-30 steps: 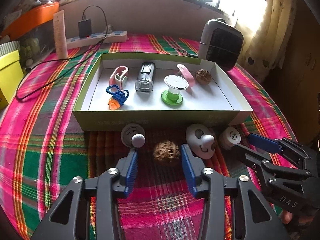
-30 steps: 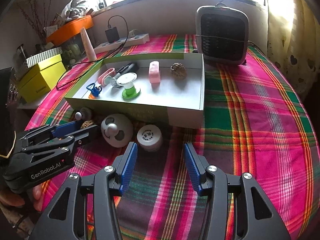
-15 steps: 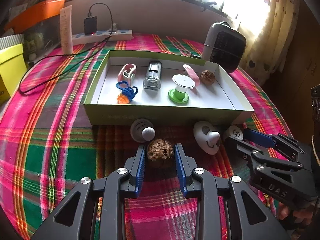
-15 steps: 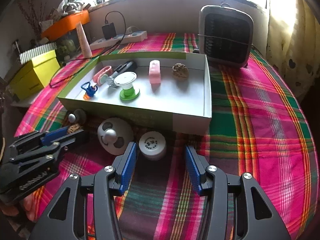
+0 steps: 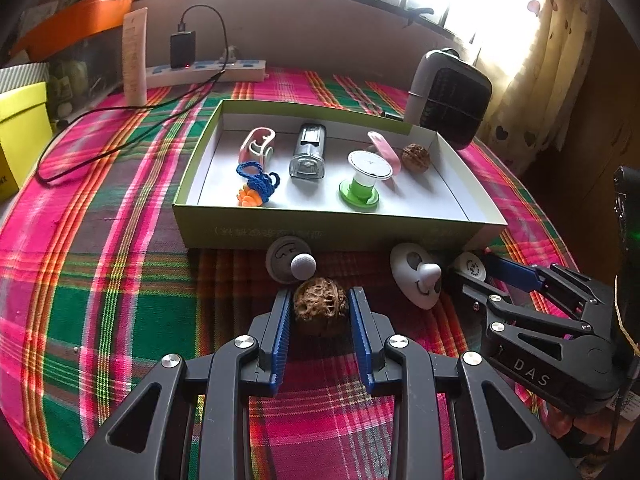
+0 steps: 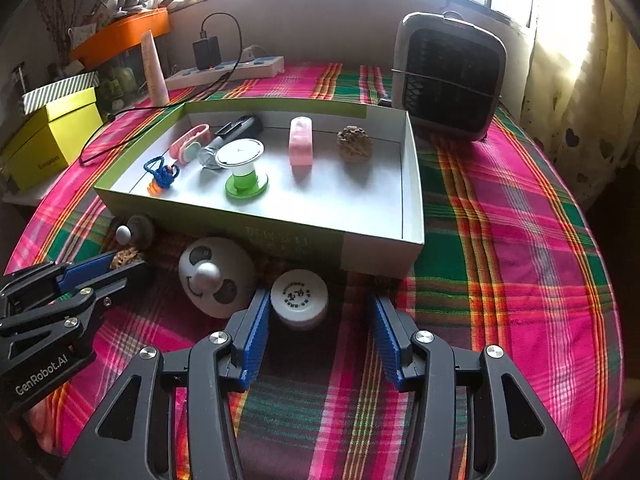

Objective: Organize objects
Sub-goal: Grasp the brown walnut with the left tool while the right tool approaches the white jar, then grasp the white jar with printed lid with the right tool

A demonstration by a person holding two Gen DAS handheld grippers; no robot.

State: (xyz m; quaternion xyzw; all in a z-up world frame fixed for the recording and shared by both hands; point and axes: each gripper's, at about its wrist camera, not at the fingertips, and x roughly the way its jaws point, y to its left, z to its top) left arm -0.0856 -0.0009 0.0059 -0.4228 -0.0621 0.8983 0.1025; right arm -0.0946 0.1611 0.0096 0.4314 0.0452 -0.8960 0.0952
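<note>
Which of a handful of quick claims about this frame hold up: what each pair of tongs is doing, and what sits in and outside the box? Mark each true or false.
1. The left tongs are closed on a walnut. True.
2. The right tongs are clamped on the small white jar. False: they are open, the jar sitting between the fingers.
3. A second walnut lies inside the box. True.
4. The green-and-white spool stands outside the box. False: it is inside.
5. The white face-shaped piece rests on the tablecloth in front of the box. True.
</note>
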